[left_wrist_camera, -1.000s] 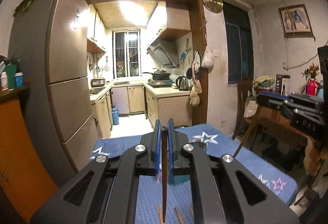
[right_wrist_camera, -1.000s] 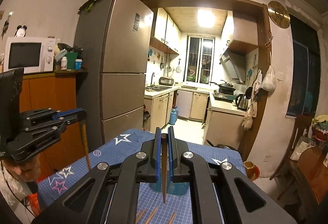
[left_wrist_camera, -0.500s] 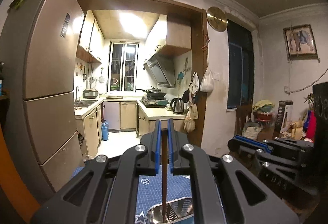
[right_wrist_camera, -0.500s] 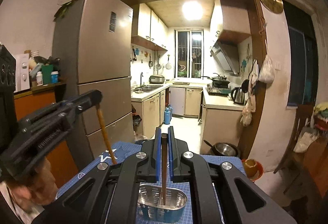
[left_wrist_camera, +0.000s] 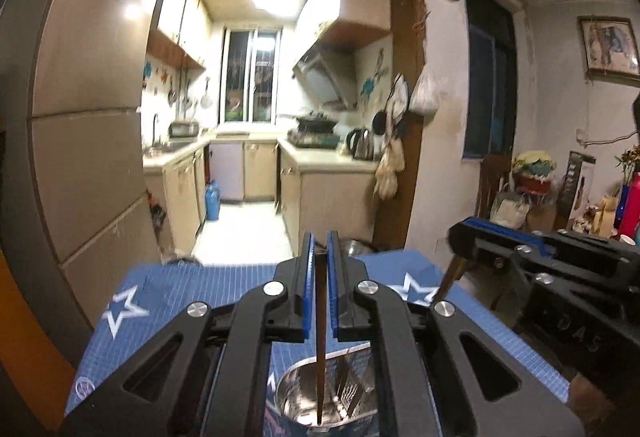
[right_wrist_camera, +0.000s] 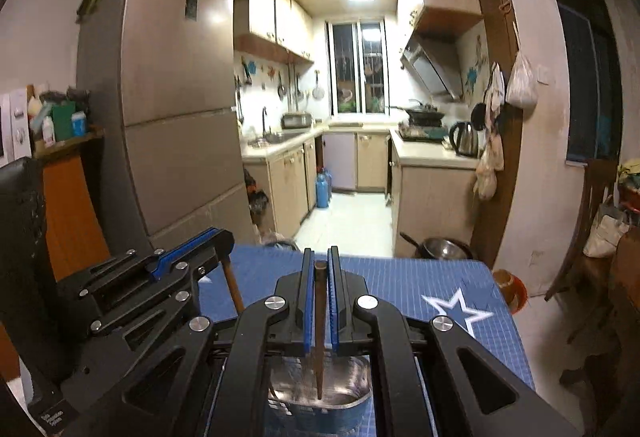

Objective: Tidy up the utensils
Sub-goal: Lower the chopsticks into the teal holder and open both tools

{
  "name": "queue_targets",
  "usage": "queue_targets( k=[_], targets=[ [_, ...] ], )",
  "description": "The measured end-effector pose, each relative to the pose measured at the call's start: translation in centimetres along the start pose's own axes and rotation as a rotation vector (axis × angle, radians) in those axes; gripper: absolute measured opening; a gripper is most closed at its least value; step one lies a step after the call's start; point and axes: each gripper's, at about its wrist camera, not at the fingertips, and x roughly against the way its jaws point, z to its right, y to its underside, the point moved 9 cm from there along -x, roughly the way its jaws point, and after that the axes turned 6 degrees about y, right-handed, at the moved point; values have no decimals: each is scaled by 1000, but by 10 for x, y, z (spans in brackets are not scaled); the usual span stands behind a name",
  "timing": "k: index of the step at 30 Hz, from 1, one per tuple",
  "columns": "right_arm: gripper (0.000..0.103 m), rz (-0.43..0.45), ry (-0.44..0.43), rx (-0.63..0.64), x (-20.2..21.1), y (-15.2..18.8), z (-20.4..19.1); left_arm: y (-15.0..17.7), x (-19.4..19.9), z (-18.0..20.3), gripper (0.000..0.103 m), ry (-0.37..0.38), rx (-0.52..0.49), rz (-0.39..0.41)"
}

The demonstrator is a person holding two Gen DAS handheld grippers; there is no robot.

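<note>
My left gripper [left_wrist_camera: 319,257] is shut on a dark brown chopstick [left_wrist_camera: 320,341] that hangs straight down, its tip inside a shiny metal utensil holder [left_wrist_camera: 292,393] on the blue star mat. A fork [left_wrist_camera: 347,393] stands in the holder. My right gripper [right_wrist_camera: 319,273] is shut on a second brown chopstick [right_wrist_camera: 319,333], its tip over the same holder [right_wrist_camera: 344,401]. The left gripper also shows in the right wrist view [right_wrist_camera: 218,237], and the right gripper in the left wrist view [left_wrist_camera: 460,237].
The table wears a blue grid mat with white stars [left_wrist_camera: 124,311]. A tall fridge [right_wrist_camera: 168,109] stands at left, the kitchen doorway [right_wrist_camera: 360,197] ahead. A wooden side table with clutter [left_wrist_camera: 600,213] is at right. A metal bowl [right_wrist_camera: 444,249] lies on the floor.
Both grippers have moved forward and lowered with their chopsticks. The holder now sits right under both chopstick tips, and the left chopstick's tip has gone into it.
</note>
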Motion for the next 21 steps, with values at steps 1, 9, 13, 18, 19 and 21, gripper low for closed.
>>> queue_targets(
  k=[1, 9, 13, 18, 19, 21],
  targets=[
    [8, -6, 0, 0, 0, 4, 0, 4, 2, -5, 5, -8, 17, -4],
    [9, 38, 18, -12, 39, 8, 12, 0, 60, -30, 5, -15, 44, 45],
    [9, 73, 10, -20, 81, 11, 23, -10, 107, -39, 5, -34, 22, 101],
    [9, 117, -27, -5, 159, 35, 29, -9, 194, -49, 5, -54, -28, 170],
    [9, 116, -34, 1, 170, 42, 28, -7, 205, -49, 5, -53, -34, 174],
    [9, 102, -55, 16, 196, 66, 23, 7, 236, -54, 5, -67, -45, 172]
  ],
)
